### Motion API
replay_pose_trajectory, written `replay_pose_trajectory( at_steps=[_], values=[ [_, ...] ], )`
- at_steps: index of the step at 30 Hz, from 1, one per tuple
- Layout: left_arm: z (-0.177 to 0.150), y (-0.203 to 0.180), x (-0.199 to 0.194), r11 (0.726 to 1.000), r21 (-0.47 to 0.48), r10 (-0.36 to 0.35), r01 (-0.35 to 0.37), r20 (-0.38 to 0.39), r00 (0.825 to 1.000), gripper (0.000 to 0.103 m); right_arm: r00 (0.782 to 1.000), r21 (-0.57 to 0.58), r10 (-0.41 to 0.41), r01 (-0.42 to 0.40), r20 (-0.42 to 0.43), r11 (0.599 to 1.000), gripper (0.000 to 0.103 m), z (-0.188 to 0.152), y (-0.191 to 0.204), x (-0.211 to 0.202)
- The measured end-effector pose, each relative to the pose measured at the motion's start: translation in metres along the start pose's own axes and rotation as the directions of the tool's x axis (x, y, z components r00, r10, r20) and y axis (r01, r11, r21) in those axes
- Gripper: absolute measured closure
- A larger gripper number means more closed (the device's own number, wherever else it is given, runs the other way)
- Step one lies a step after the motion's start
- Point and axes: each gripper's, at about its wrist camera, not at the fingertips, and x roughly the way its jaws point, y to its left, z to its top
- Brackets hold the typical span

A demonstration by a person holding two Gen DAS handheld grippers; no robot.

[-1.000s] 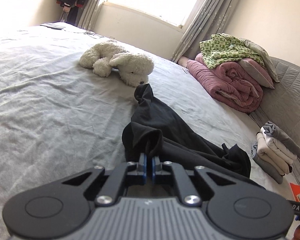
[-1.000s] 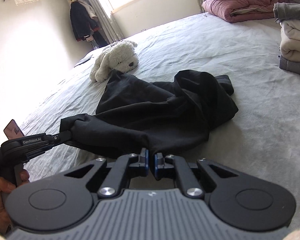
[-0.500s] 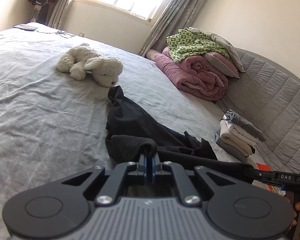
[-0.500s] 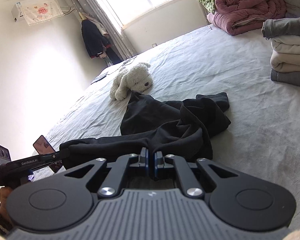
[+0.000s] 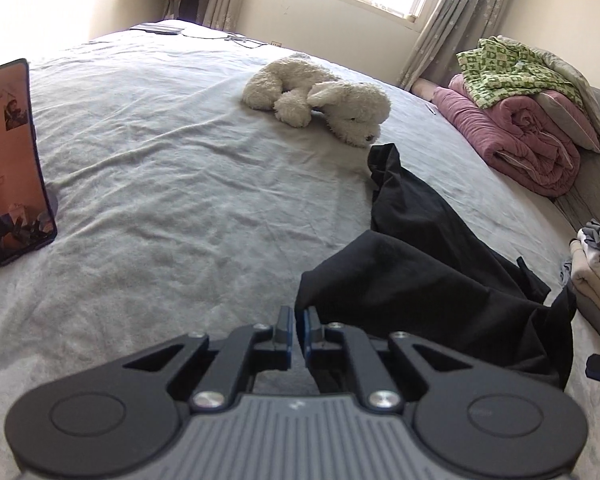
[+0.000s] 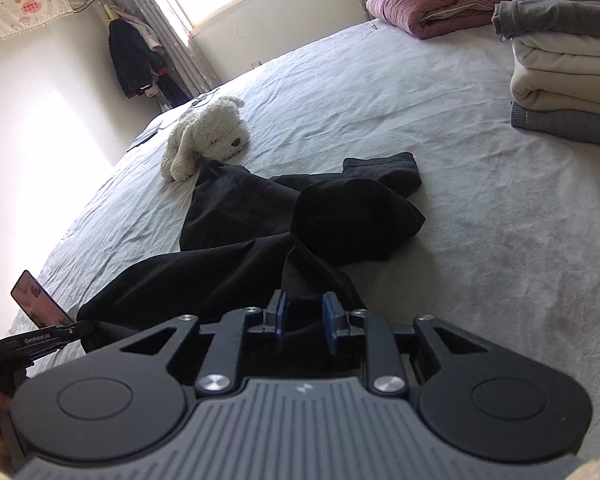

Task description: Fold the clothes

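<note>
A grey bed (image 5: 160, 160) carries a black garment (image 6: 260, 224) crumpled beside a white plush dog (image 5: 320, 100). The left tongs (image 5: 297, 322) clench its edge. The right tongs (image 6: 305, 314) have just been opening, pads apart, with cloth lying loose between them.

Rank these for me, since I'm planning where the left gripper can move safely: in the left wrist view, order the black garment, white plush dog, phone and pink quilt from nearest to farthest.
From the left gripper:
1. Black garment, pinched at the fingertips, spreading right.
2. Phone, upright at the left edge.
3. White plush dog, ahead at mid-bed.
4. Pink quilt, far right by the headboard; too close to the dog to call firmly.
</note>
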Motion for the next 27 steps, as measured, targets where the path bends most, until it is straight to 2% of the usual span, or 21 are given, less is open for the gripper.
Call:
replay_pose_trajectory(
  at_steps=[2, 6, 9, 27],
  values=[
    [-0.002, 0.006, 0.006, 1.000, -0.019, 0.000, -0.001, -0.042, 0.999, 0.096, 1.000, 0.016, -0.001, 0.001, -0.024, 1.000, 0.065, -0.001, -0.004, 0.006],
    [-0.012, 0.011, 0.013, 0.997, -0.049, -0.058, 0.052, -0.132, 0.990, 0.075, 0.998, 0.002, -0.006, 0.007, -0.067, 1.000, 0.062, -0.004, -0.002, 0.017],
    [-0.023, 0.008, 0.013, 0.998, -0.027, -0.059, 0.055, -0.162, 0.985, 0.074, 0.995, -0.024, -0.047, 0.046, -0.083, 0.999, 0.062, -0.007, 0.001, 0.023],
    [-0.047, -0.011, 0.010, 0.993, 0.035, -0.104, 0.112, -0.176, 0.979, 0.076, 0.980, -0.111, -0.138, 0.123, -0.144, 0.986, 0.062, -0.021, 0.004, 0.045]
  ],
)
